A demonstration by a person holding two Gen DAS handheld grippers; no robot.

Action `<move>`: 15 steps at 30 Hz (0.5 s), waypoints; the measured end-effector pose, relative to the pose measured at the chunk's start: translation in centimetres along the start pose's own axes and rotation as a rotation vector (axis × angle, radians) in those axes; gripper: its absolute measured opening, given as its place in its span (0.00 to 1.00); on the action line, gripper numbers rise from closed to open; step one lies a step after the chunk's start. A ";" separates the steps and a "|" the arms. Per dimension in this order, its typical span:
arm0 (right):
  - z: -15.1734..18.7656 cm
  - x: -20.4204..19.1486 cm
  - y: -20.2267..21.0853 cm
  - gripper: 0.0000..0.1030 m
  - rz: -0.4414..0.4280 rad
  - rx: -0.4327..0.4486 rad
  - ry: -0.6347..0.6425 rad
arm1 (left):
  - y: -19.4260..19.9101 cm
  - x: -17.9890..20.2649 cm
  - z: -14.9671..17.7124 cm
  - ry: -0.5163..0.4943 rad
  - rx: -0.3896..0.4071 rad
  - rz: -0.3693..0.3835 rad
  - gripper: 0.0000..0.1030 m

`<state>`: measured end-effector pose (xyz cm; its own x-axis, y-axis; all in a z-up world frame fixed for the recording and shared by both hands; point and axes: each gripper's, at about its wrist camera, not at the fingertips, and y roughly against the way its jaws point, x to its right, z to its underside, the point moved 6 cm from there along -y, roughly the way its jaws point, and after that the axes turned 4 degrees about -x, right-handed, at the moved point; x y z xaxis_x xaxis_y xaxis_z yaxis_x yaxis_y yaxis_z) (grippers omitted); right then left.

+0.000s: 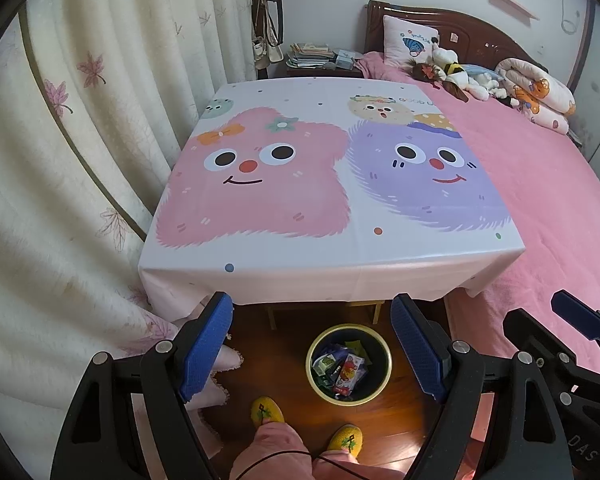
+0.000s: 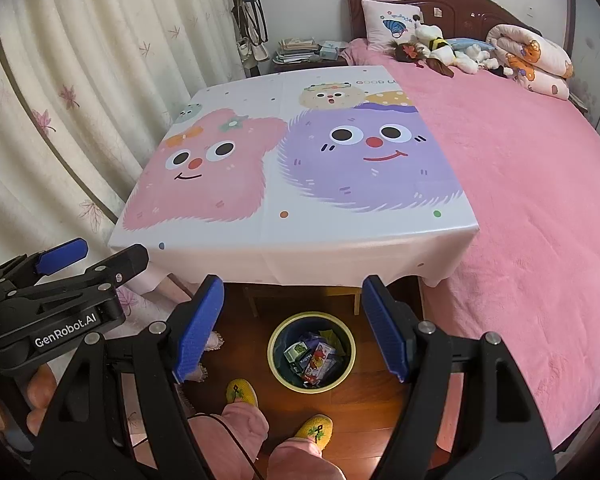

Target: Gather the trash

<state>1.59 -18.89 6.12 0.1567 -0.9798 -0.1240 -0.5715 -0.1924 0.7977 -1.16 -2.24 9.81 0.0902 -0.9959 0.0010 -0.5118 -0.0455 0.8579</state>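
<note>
Soft, even room light fills both views, bright enough for clear colours. The glossy tablecloth (image 1: 332, 184) ahead of the open gripper fingers shows pale glare along its near edge. Beneath it the wooden floor (image 1: 404, 412) is dim and shadowed, with a warm sheen. Fisheye bending curves the curtain (image 1: 60, 160) at the left, and black vignette rims every corner. Focus stays sharp.

Trash (image 1: 342, 368) inside upright floor bin (image 1: 312, 354)
</note>
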 end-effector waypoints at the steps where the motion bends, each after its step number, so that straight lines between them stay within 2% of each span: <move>1: 0.0 0.0 0.0 0.67 0.001 -0.001 0.000 | 0.0 0.0 0.0 0.000 0.000 0.000 0.81; 15: 0.3 -0.1 0.0 0.67 0.002 -0.006 0.002 | -0.1 -0.1 0.7 -0.005 -0.004 -0.001 0.81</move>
<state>1.32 -18.81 5.91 0.1577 -0.9800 -0.1214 -0.5673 -0.1905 0.8011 -1.72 -2.15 9.40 0.0860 -0.9963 -0.0022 -0.5081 -0.0457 0.8601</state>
